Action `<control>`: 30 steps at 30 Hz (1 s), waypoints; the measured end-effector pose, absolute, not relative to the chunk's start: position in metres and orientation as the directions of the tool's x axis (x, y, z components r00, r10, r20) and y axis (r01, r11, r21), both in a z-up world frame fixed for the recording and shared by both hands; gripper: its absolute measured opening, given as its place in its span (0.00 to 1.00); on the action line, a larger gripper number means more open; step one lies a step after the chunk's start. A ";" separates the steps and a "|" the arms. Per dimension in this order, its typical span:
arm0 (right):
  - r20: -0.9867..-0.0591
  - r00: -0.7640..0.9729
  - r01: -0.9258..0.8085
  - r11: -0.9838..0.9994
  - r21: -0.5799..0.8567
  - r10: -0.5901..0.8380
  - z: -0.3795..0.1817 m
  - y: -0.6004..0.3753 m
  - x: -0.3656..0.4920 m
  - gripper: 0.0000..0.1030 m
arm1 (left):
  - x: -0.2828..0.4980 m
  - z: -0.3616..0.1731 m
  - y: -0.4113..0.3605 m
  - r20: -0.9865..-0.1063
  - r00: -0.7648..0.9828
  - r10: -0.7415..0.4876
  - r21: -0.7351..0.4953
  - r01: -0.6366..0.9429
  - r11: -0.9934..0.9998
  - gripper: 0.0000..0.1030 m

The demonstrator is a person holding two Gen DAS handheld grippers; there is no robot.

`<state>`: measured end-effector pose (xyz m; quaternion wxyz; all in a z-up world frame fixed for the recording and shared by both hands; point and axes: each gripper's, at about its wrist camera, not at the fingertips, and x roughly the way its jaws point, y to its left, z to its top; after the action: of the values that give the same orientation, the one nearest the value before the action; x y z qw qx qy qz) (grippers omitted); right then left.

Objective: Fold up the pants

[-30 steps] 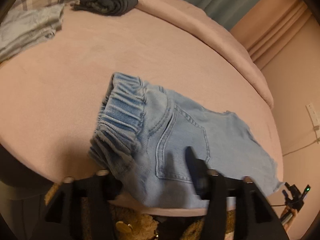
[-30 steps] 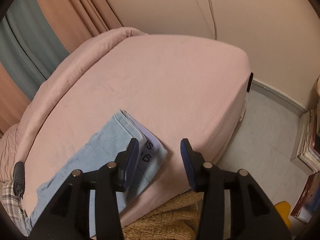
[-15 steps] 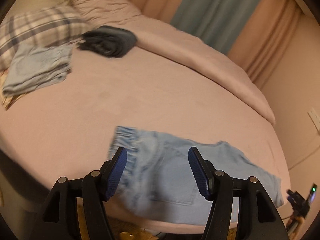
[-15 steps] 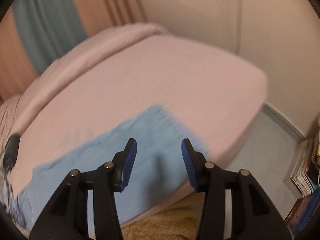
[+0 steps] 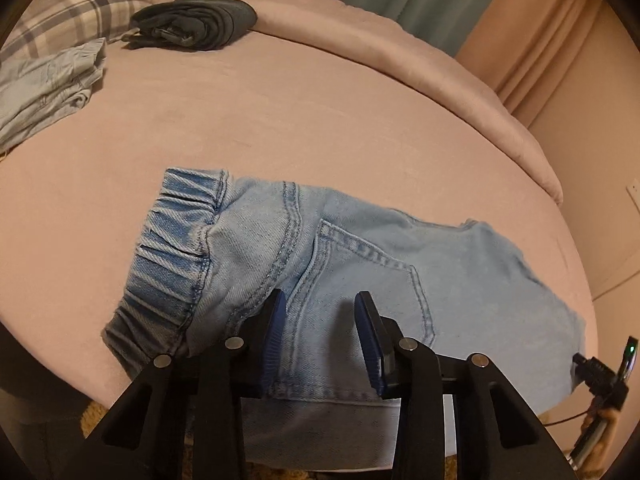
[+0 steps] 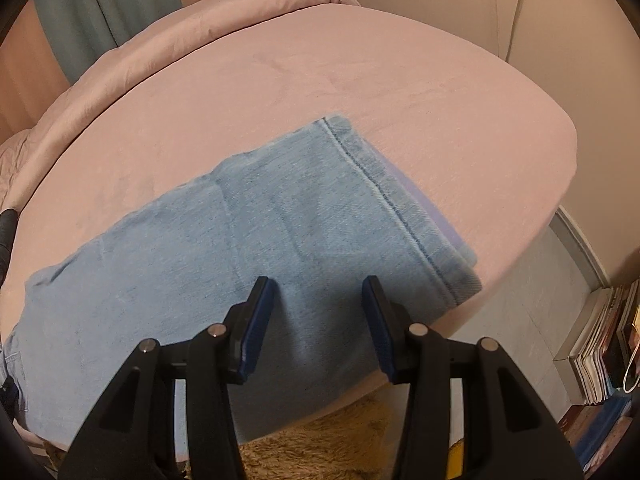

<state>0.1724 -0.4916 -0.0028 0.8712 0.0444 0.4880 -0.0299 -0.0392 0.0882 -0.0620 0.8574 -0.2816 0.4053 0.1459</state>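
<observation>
Light blue denim pants [image 5: 360, 264] lie flat on the pink bed [image 5: 280, 120], folded lengthwise, along its near edge. The elastic waistband [image 5: 172, 248] and a back pocket show in the left wrist view. The hemmed leg ends [image 6: 400, 208] show in the right wrist view. My left gripper [image 5: 320, 340] is open, its jaws above the fabric near the pocket. My right gripper [image 6: 316, 324] is open, its jaws above the lower legs of the pants [image 6: 240, 248]. Neither holds anything.
A dark folded garment [image 5: 196, 20], a folded light blue garment [image 5: 44, 88] and a plaid pillow [image 5: 80, 4] lie at the far left of the bed. A rolled pink duvet [image 5: 400, 52] runs along the far side. Books [image 6: 600, 344] stand on the floor at right.
Both grippers have dropped back down close over the pants after lifting away. Both stay open. The leg ends now lie flat with the hem showing.
</observation>
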 end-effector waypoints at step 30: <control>-0.911 0.162 -0.717 0.680 0.155 0.379 -0.018 -0.061 0.179 0.69 | -0.045 -0.074 0.169 -0.690 0.716 -0.107 -0.584 -0.463 0.667 0.87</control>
<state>0.1791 -0.0611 -0.0183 0.7457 -0.1586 0.5328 0.3672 -0.0454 0.1690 -0.0735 0.8382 -0.3939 0.3619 0.1061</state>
